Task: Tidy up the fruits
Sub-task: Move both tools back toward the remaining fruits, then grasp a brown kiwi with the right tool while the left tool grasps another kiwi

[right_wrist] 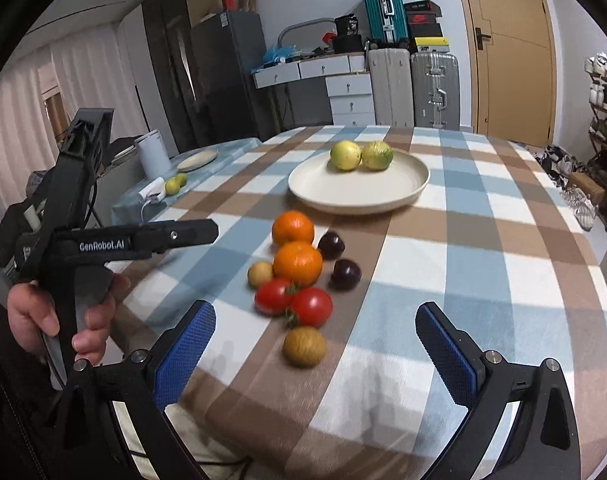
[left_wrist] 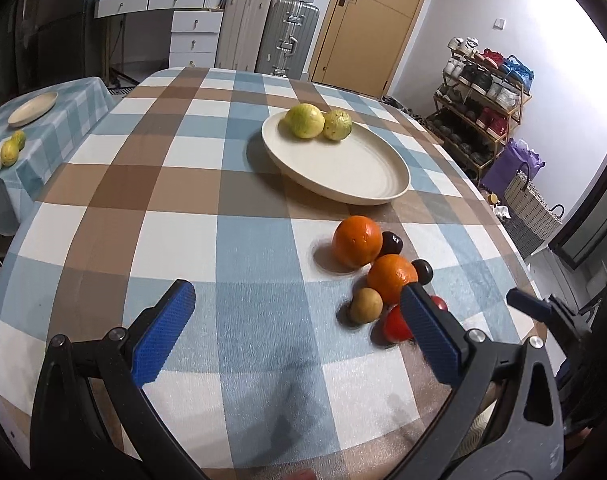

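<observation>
A large table covered in a blue, brown and white checked cloth fills both views. Toward its far side sits a wide, shallow cream plate, and two yellow-green fruits rest side by side, touching, near the plate's far rim.

Nearer than the plate, loose on the cloth, is a tight cluster of smaller fruit. Two oranges lie one behind the other. To their right are two dark plums. Just nearer are two red tomatoes, touching each other, with a small tan fruit to their left and a brownish round fruit nearest of all.

The right gripper hovers low over the near edge with its blue-padded jaws spread wide and nothing between them; the brownish fruit lies just beyond the gap. The left gripper, held in a person's hand, is also spread wide and empty, to the left of the cluster.

The oranges are probably firm and fairly heavy, best squeezed across their widest part. The tomatoes and plums look smooth, soft and easily bruised, so a light grip suits them. All are round and could roll away if nudged.
</observation>
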Demonstrator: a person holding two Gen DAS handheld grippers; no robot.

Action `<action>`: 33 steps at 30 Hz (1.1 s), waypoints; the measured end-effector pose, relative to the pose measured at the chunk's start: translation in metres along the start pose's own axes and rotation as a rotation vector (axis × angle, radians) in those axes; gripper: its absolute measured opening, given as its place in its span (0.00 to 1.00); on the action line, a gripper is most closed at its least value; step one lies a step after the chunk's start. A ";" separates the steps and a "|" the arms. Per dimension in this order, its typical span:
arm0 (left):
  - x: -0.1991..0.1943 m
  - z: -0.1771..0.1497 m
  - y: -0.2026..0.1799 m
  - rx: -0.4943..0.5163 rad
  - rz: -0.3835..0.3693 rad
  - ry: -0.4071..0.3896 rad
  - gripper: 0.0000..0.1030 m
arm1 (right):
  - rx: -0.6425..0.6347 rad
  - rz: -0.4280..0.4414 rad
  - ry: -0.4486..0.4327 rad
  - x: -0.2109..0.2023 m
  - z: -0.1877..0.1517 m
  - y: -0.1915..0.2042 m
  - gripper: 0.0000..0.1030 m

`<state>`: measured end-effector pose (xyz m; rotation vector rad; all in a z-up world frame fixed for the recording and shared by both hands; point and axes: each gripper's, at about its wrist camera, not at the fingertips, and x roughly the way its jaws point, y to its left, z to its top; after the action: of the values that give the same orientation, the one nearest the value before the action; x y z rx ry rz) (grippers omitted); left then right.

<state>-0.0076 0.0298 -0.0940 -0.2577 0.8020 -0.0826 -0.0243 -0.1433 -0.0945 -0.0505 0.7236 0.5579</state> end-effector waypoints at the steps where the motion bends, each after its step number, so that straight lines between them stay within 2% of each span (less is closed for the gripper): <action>1: 0.001 0.000 -0.001 0.001 -0.001 0.001 0.99 | 0.003 0.003 0.002 0.000 -0.003 0.000 1.00; 6: 0.003 -0.002 -0.005 0.019 -0.004 0.005 0.99 | 0.022 0.026 0.018 0.005 -0.012 -0.001 0.99; 12: 0.005 -0.004 -0.003 0.028 -0.003 0.016 0.99 | 0.060 0.046 -0.016 0.011 -0.017 -0.005 0.96; 14: 0.007 -0.004 0.000 0.019 0.001 0.022 0.99 | 0.072 0.061 -0.001 0.016 -0.019 -0.007 0.85; 18: 0.011 -0.006 0.005 0.009 0.004 0.029 0.99 | 0.080 0.072 0.026 0.026 -0.023 -0.008 0.77; 20: 0.013 -0.006 0.006 0.006 0.001 0.033 0.99 | 0.079 0.079 0.024 0.025 -0.025 -0.007 0.59; 22: 0.015 -0.007 0.006 0.007 -0.002 0.035 0.99 | 0.066 0.077 0.026 0.026 -0.026 -0.005 0.51; 24: 0.016 -0.008 0.005 0.010 -0.003 0.038 0.99 | 0.057 0.050 0.028 0.028 -0.026 -0.003 0.47; 28: 0.019 -0.009 0.004 0.015 -0.009 0.044 0.99 | 0.064 0.035 0.026 0.029 -0.027 -0.005 0.30; 33: 0.019 -0.009 0.004 0.009 -0.022 0.045 0.99 | 0.067 0.024 0.009 0.025 -0.028 -0.006 0.27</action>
<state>-0.0010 0.0290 -0.1149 -0.2571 0.8436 -0.1130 -0.0233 -0.1429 -0.1329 0.0177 0.7517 0.5559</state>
